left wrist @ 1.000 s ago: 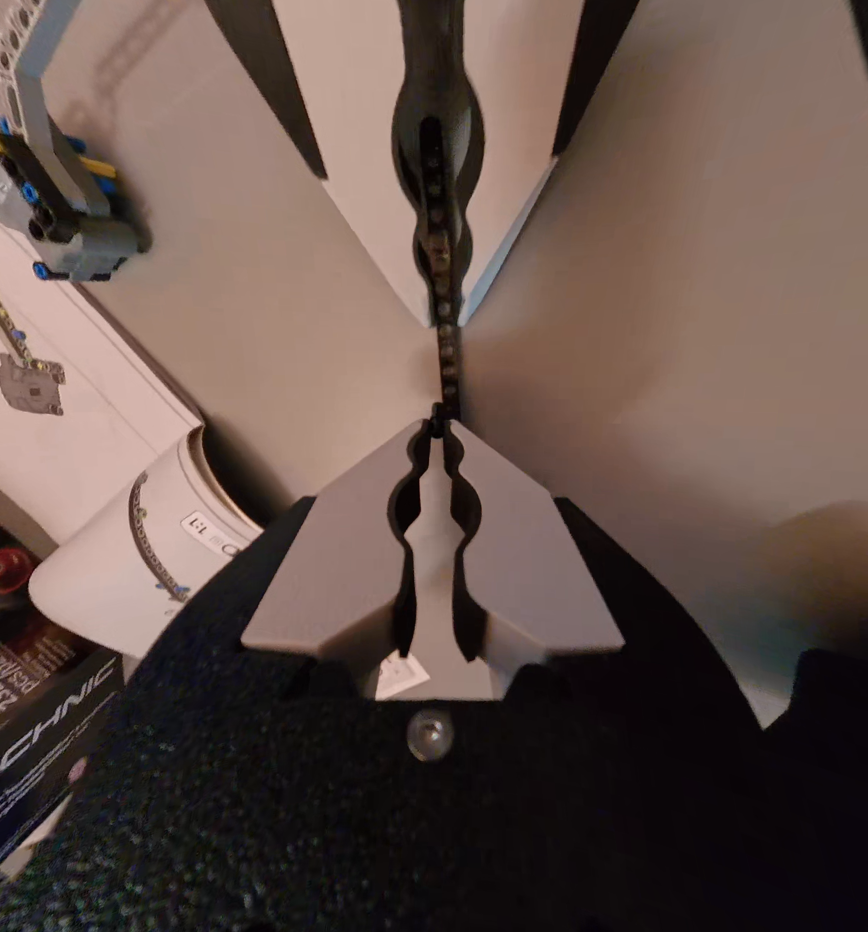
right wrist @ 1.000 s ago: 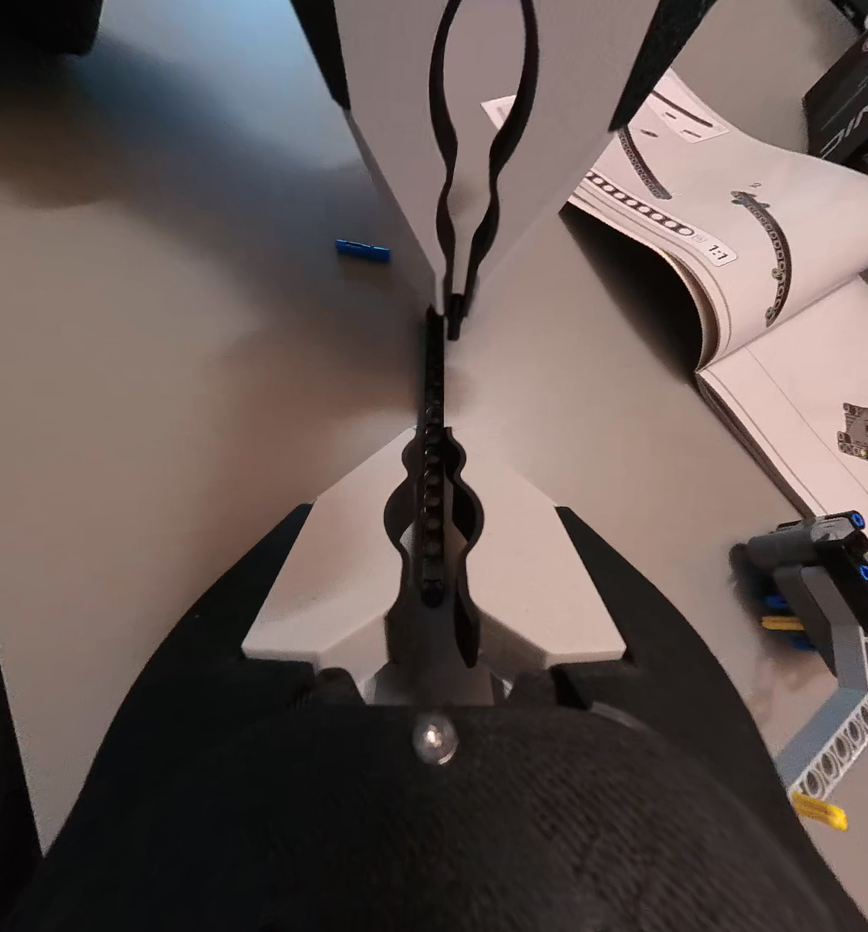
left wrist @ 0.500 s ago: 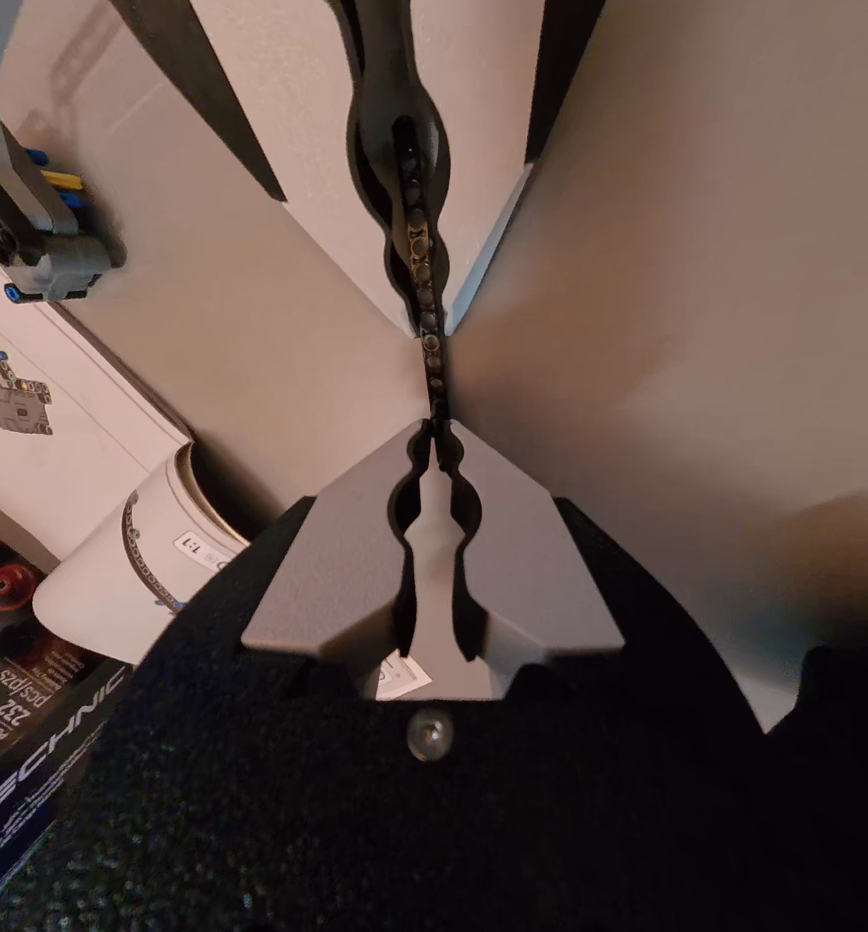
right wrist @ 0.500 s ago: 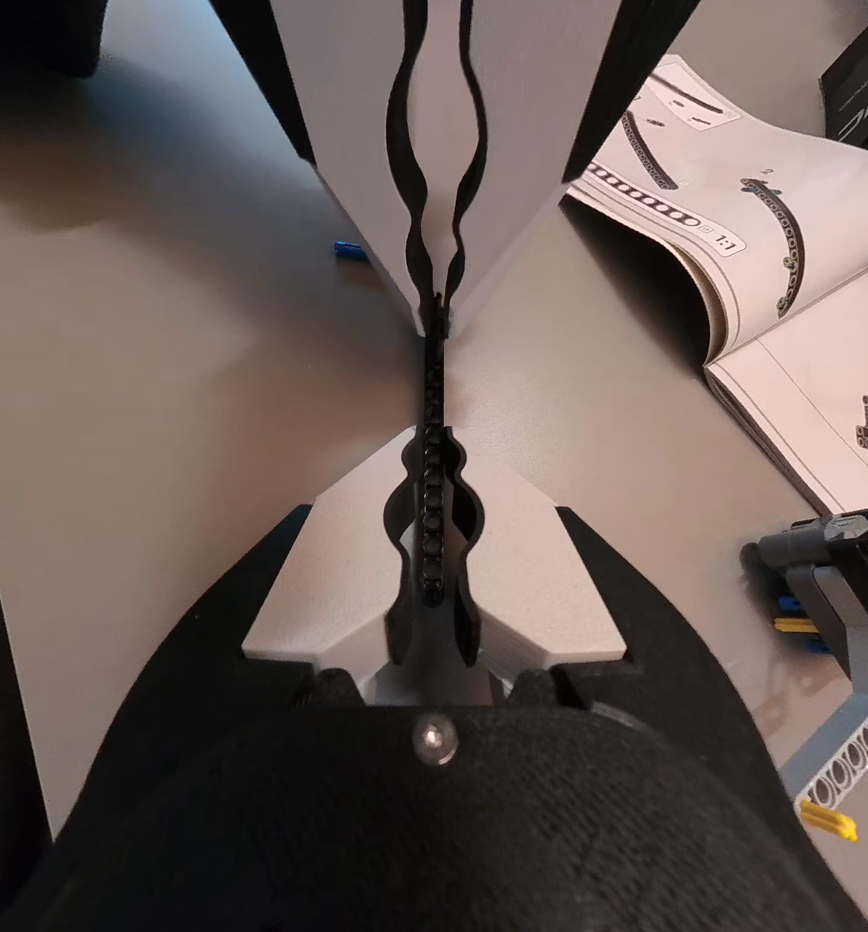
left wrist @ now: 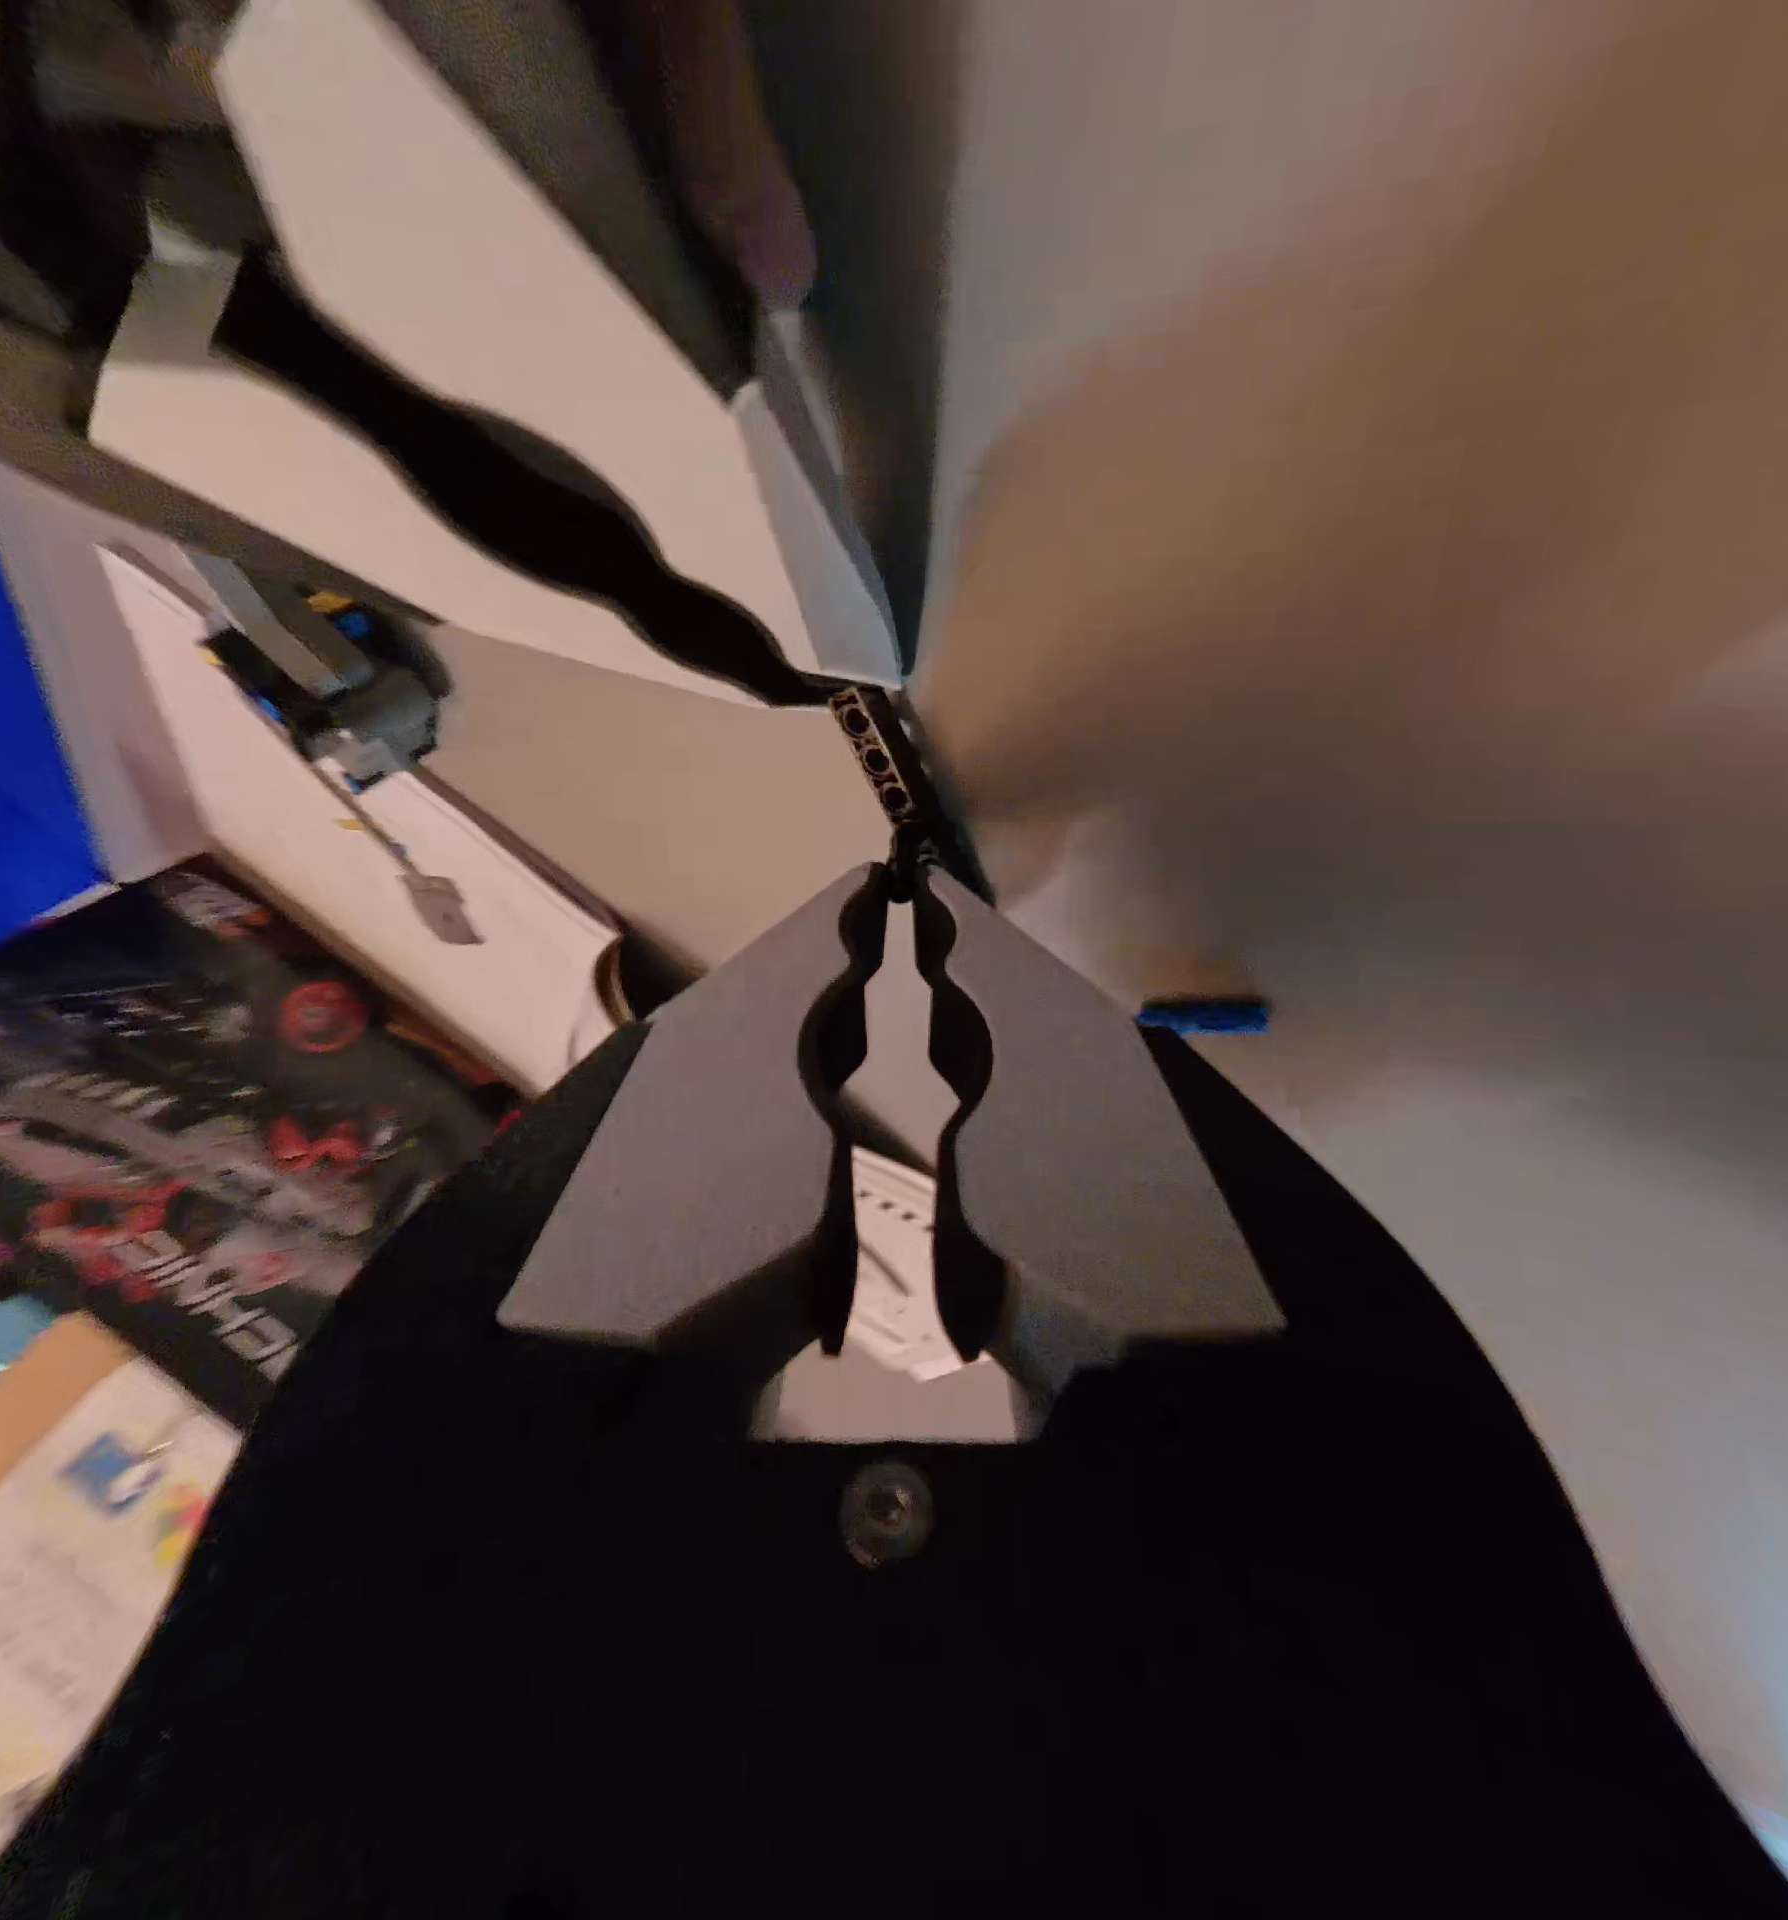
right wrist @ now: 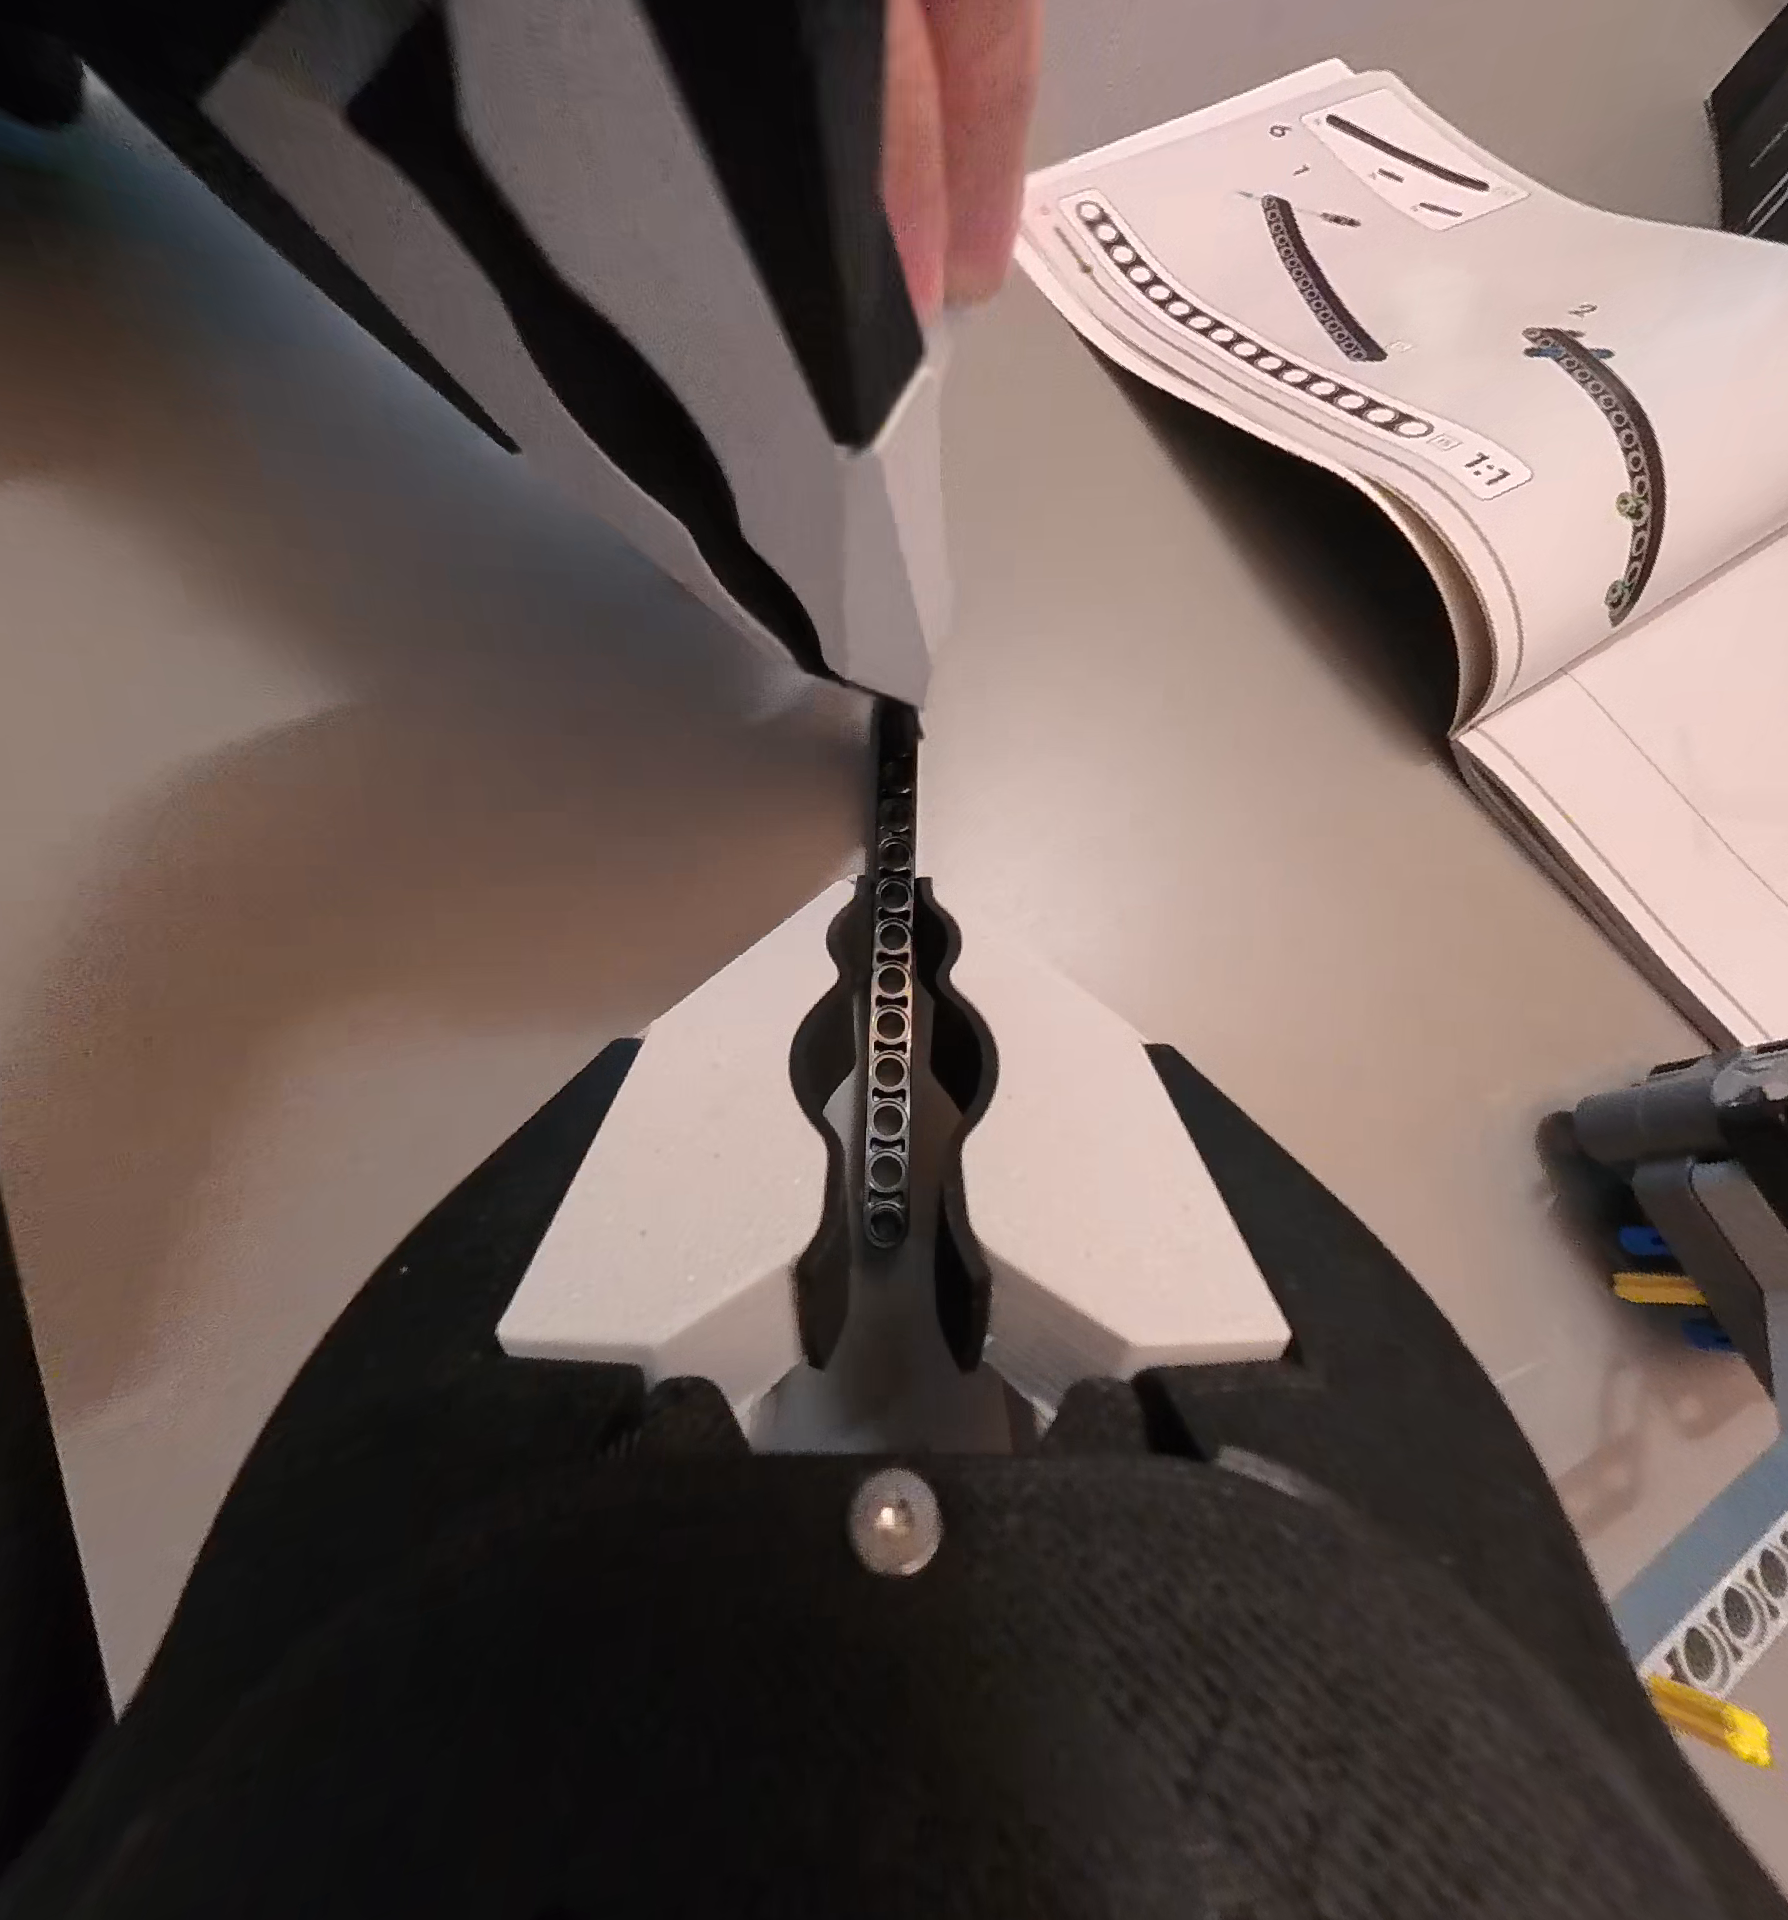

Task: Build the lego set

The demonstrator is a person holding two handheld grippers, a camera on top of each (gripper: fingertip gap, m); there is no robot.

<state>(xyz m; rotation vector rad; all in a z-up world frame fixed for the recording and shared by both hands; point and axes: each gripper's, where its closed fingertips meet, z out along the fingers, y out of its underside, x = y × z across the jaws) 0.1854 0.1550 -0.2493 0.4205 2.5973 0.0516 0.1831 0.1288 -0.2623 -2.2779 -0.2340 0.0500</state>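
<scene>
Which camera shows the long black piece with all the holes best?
The right wrist view. There the black beam runs sharp and long between the right gripper fingers, many holes showing. The left wrist view is blurry and shows only a short stretch between the left gripper and the other one.

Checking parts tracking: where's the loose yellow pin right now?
Right wrist view, bottom right corner: the yellow pin lies on the grey table, just below the end of the light grey holed beam of the partly built assembly.

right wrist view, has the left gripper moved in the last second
Yes. The left gripper has tilted toward the view's left, away from the instruction booklet, gripping the black beam.
</scene>
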